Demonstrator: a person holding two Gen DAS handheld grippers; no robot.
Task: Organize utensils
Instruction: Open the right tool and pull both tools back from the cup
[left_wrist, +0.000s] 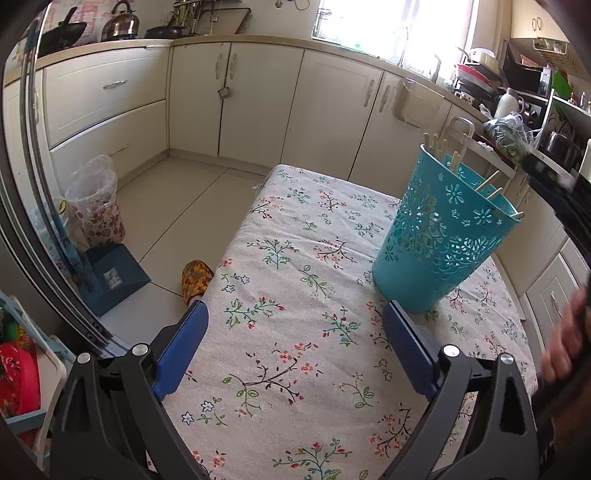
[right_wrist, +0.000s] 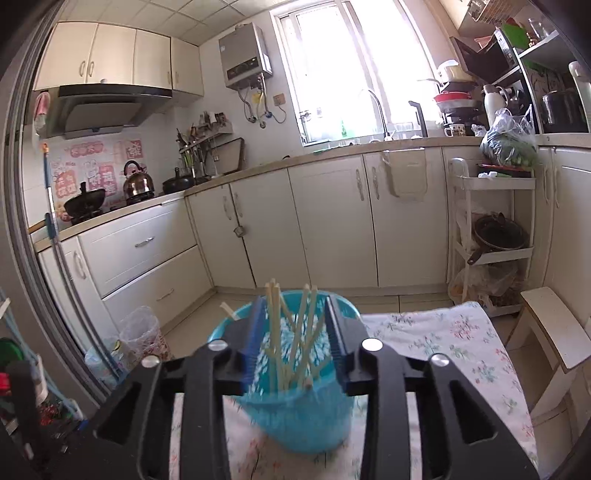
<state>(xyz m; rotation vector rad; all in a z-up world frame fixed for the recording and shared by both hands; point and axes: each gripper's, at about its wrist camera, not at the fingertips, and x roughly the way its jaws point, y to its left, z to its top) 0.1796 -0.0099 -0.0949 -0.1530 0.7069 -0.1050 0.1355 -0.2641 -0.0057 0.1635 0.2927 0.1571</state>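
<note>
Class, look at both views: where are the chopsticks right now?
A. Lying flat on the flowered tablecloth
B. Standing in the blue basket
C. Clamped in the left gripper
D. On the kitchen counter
B: the chopsticks stand inside the blue basket on the tablecloth.

Pale chopsticks (right_wrist: 291, 332) upright in teal basket (left_wrist: 443, 236)

A matt woven cloth (left_wrist: 295, 258) printed with flowers is seen over the table. The teal basket (left_wrist: 443, 236) is made of smooth, slightly glossy plastic pierced with a lace pattern. The chopsticks (right_wrist: 291, 332) in it look like pale, matt wood or bamboo. Ribbed blue pads (left_wrist: 406, 343) are fitted in matt black plastic on the left gripper (left_wrist: 295, 332), fixed with shiny metal pins.
</note>
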